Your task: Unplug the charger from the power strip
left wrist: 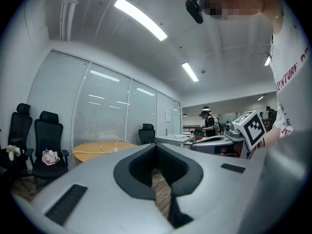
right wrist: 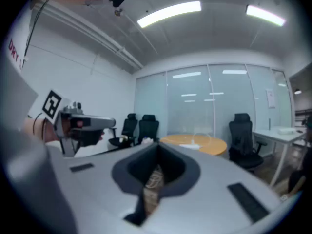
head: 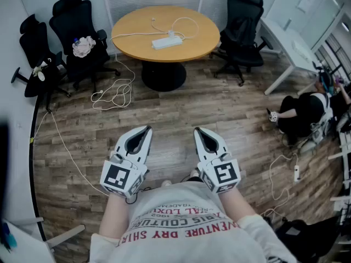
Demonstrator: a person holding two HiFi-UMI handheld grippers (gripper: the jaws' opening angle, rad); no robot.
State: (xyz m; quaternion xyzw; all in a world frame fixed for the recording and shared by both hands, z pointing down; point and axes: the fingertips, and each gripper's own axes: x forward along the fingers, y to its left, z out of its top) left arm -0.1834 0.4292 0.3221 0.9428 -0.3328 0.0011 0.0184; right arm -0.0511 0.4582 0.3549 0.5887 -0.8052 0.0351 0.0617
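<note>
A white power strip [head: 166, 40] lies on the round wooden table [head: 197, 47] far ahead across the room. A small white charger [head: 171, 33] sits in the strip, and its thin white cable loops over the tabletop. Both grippers are held close to my body, well short of the table. My left gripper [head: 145, 130] and right gripper [head: 198, 131] point level toward the table, jaws closed together with nothing between them. The left gripper view shows the table [left wrist: 95, 151] small behind the shut left gripper [left wrist: 163, 189]. In the right gripper view the table [right wrist: 207, 145] lies beyond the shut right gripper [right wrist: 148, 189].
Black office chairs stand left [head: 74, 29] and right [head: 241, 29] of the table. A white cable [head: 112, 95] trails in loops over the wood floor at the left. A white desk [head: 290, 48] and a person sitting low [head: 304, 111] are at the right.
</note>
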